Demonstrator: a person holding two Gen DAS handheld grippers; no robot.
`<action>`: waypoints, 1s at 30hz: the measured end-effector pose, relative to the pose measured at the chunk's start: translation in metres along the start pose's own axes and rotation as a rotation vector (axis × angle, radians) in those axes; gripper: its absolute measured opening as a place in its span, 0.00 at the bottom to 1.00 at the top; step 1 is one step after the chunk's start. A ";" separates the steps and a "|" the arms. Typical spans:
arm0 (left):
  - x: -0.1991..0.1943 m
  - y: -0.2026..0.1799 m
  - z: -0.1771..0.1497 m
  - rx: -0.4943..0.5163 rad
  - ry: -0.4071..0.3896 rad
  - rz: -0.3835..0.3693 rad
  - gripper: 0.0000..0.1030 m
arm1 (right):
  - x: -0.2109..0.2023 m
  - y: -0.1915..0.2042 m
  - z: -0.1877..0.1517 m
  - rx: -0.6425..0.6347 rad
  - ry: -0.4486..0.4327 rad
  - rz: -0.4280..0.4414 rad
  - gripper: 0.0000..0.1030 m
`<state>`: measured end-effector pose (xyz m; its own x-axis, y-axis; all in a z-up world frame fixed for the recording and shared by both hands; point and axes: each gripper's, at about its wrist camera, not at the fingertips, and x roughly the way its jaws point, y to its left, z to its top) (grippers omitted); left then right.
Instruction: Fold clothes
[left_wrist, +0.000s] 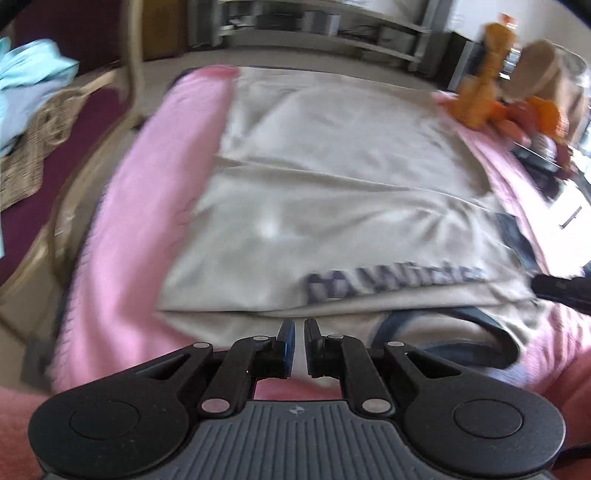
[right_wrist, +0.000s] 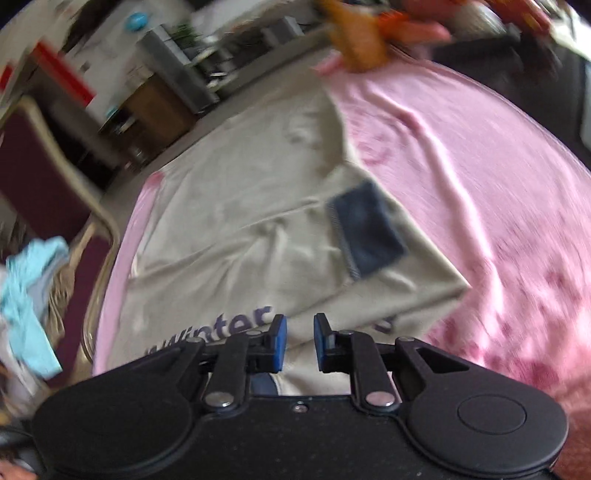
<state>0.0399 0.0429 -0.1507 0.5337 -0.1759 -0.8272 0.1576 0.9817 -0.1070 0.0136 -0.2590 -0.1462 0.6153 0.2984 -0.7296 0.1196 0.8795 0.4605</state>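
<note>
Fabric fills my left wrist view: the beige T-shirt lies partly folded on the pink blanket, printed side and navy collar nearest me, while my left gripper hangs just above the near hem with only a sliver between its pads and nothing clenched. From the right wrist view the right gripper stands slightly parted and empty over the lettering, the navy sleeve cuff already turned inward, so I judge one fold done and the next needs both tools pinching the near edge
</note>
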 end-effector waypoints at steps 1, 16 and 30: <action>0.003 -0.004 -0.001 0.014 0.004 -0.005 0.10 | 0.004 0.003 0.000 -0.019 0.005 0.001 0.16; 0.003 -0.025 -0.019 0.159 0.078 0.053 0.10 | 0.011 0.009 -0.027 -0.146 0.147 -0.133 0.16; -0.052 0.005 0.057 0.070 -0.128 0.128 0.13 | -0.063 0.044 0.038 -0.105 -0.092 -0.026 0.16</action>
<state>0.0601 0.0525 -0.0772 0.6534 -0.0620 -0.7544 0.1363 0.9900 0.0367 0.0092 -0.2527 -0.0605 0.6825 0.2444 -0.6889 0.0568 0.9219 0.3833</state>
